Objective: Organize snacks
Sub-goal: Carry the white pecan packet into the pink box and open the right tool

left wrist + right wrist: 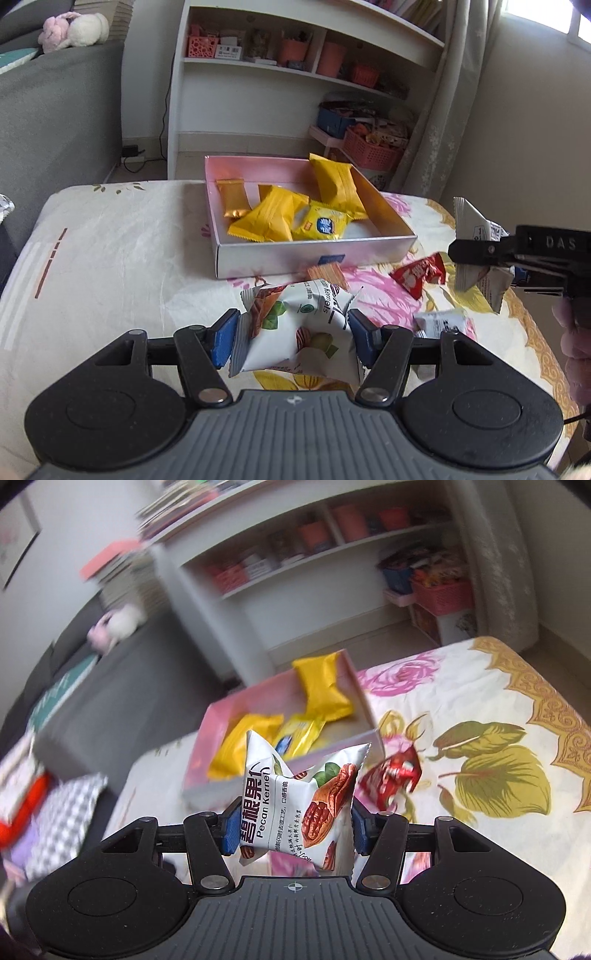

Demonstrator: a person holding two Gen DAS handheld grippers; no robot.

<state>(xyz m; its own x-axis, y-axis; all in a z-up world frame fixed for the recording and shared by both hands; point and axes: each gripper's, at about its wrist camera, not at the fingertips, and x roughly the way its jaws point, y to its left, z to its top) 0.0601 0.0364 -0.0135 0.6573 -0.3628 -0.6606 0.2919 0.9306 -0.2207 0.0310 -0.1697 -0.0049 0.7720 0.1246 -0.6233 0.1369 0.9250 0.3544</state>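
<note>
Each claw, left [291,338] and right [293,827], pinched a packet [299,332]; next, carry both forward over the box [258,254].

The left tool [291,338] is pointing forward and downward, its blue pads [223,338] pressing on both sides of a white snack packet [299,332]. The right tool [293,829] is likewise clamping a pecan packet [303,805] between its pads. A hand [574,343] is gripping the right tool's handle at the frame edge.
</note>
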